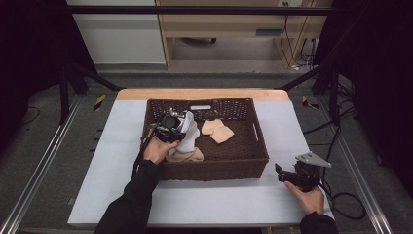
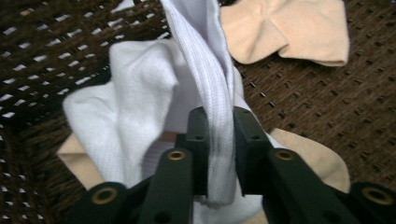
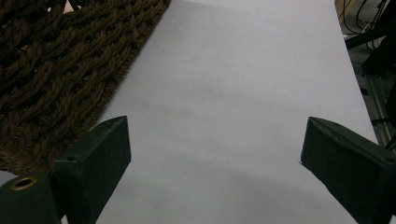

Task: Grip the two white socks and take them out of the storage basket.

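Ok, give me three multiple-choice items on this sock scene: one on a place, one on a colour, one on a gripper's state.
1. Where is the left gripper?
A. inside the basket
B. on the bare table right of the basket
C. over the floor

2. What colour is the sock pinched in the left gripper?
A. tan
B. white
C. black

3. How does the right gripper stand?
A. shut on a sock
B. shut on the basket's rim
C. open, holding nothing

Answers:
1 A: the high view shows it over the basket's left part, with woven wall around it in its own view.
2 B: the ribbed cloth between the jaws is white; the tan socks lie loose.
3 C: its jaws stand wide apart over the table.
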Motion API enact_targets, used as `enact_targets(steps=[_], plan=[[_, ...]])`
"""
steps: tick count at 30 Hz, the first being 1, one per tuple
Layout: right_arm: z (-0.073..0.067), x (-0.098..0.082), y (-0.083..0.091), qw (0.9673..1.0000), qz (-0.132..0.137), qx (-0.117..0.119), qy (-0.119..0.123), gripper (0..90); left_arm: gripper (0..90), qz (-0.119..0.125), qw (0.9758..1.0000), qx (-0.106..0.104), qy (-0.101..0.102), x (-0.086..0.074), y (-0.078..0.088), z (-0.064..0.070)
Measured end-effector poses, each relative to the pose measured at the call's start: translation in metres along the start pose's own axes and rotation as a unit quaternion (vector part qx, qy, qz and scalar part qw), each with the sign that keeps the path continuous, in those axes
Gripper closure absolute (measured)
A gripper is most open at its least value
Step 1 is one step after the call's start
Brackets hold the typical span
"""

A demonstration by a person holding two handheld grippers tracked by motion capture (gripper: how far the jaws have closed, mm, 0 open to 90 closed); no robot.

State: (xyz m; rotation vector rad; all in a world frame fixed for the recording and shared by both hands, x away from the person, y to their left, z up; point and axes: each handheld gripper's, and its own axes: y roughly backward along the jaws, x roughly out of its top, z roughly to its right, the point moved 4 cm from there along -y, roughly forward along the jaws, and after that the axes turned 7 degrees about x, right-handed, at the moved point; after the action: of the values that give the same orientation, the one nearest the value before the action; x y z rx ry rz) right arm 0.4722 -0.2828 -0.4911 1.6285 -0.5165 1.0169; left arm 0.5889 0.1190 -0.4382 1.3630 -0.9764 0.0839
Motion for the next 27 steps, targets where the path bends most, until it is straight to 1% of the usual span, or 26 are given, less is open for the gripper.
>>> enact_targets(steps=[1, 2, 3, 4, 5, 6, 7, 9, 10, 12, 13, 15, 16, 17, 18, 19, 20, 21, 22, 23, 24, 25, 26, 27], plan=[[0.0, 0.0, 0.0, 1.0, 0.0, 0.0, 0.0, 8.8, 80.7, 0.0, 1.0, 0.0, 0.0, 0.0, 0.0, 0.0], [0.0, 0.0, 0.0, 1.0, 0.001, 0.0, 0.0, 8.8, 81.6, 0.009, 0.9999, -0.005, -0.001, 0.001, 0.003, 0.001], [0.0, 0.0, 0.0, 1.0, 0.001, 0.0, 0.0, 8.8, 82.0, 0.009, 0.9999, -0.005, -0.001, 0.001, 0.003, 0.001], [0.0, 0.0, 0.0, 1.0, 0.001, 0.0, 0.0, 8.8, 82.0, 0.019, 0.9998, -0.008, -0.002, 0.002, 0.005, 0.002], [0.0, 0.0, 0.001, 1.0, 0.001, 0.0, -0.001, 8.8, 82.2, 0.045, 0.9989, -0.012, 0.0, 0.004, 0.012, 0.001], [0.0, 0.0, 0.001, 1.0, 0.002, 0.001, -0.002, 8.8, 82.2, 0.056, 0.9983, -0.016, 0.003, 0.006, 0.015, 0.001], [0.0, 0.0, 0.001, 1.0, 0.002, 0.001, -0.002, 8.8, 82.2, 0.056, 0.9983, -0.016, 0.003, 0.006, 0.015, 0.001], [0.0, 0.0, 0.0, 1.0, 0.001, 0.0, -0.001, 8.8, 82.2, 0.091, 0.9956, -0.02, 0.011, 0.009, 0.028, -0.001], [0.0, 0.0, 0.0, 1.0, 0.0, 0.0, 0.0, 8.8, 82.2, 0.109, 0.9936, -0.022, 0.018, 0.011, 0.036, -0.002], [0.0, 0.0, 0.0, 1.0, -0.001, 0.0, -0.001, 8.8, 82.3, 0.135, 0.9903, -0.023, 0.025, 0.014, 0.051, -0.006], [0.0, 0.0, 0.0, 1.0, 0.0, -0.001, 0.0, 8.8, 82.2, 0.156, 0.9869, -0.026, 0.032, 0.018, 0.065, -0.01], [0.0, 0.0, 0.001, 1.0, 0.001, -0.001, 0.0, 8.8, 82.2, 0.178, 0.9829, -0.029, 0.036, 0.021, 0.081, -0.014], [0.0, 0.0, 0.001, 1.0, 0.0, -0.001, -0.001, 8.8, 82.2, 0.185, 0.9817, -0.029, 0.037, 0.021, 0.087, -0.015], [0.0, 0.0, 0.001, 1.0, 0.001, -0.001, -0.002, 8.8, 82.2, 0.195, 0.9796, -0.028, 0.039, 0.022, 0.097, -0.018], [0.0, 0.0, 0.001, 1.0, 0.001, -0.001, -0.002, 8.8, 82.2, 0.201, 0.9784, -0.028, 0.04, 0.022, 0.103, -0.02], [0.0, 0.0, 0.001, 1.0, 0.0, -0.001, -0.001, 8.8, 82.2, 0.201, 0.9784, -0.028, 0.04, 0.022, 0.103, -0.02], [0.0, 0.0, 0.001, 1.0, 0.0, -0.002, 0.0, 8.8, 82.2, 0.218, 0.9741, -0.031, 0.052, 0.02, 0.12, -0.027], [0.0, 0.0, 0.001, 1.0, 0.0, -0.002, 0.0, 8.8, 82.2, 0.225, 0.9723, -0.03, 0.056, 0.019, 0.126, -0.03], [0.0, 0.0, 0.001, 1.0, 0.0, -0.002, 0.0, 8.8, 82.2, 0.225, 0.9723, -0.03, 0.056, 0.019, 0.126, -0.03], [0.0, 0.0, 0.001, 1.0, 0.0, -0.002, 0.0, 8.8, 82.2, 0.23, 0.9709, -0.028, 0.059, 0.017, 0.133, -0.034], [0.0, 0.0, 0.001, 1.0, 0.0, -0.002, -0.001, 8.8, 82.2, 0.239, 0.9687, -0.018, 0.066, 0.012, 0.144, -0.042], [0.0, 0.0, 0.001, 1.0, 0.0, -0.002, -0.001, 8.8, 82.2, 0.239, 0.9687, -0.018, 0.066, 0.012, 0.144, -0.042], [0.0, 0.0, 0.001, 1.0, 0.0, -0.003, -0.001, 8.8, 82.2, 0.241, 0.9678, -0.015, 0.071, 0.009, 0.148, -0.047], [0.0, 0.0, 0.001, 1.0, 0.0, -0.003, -0.001, 8.8, 82.2, 0.247, 0.9658, -0.004, 0.079, 0.002, 0.157, -0.057]])
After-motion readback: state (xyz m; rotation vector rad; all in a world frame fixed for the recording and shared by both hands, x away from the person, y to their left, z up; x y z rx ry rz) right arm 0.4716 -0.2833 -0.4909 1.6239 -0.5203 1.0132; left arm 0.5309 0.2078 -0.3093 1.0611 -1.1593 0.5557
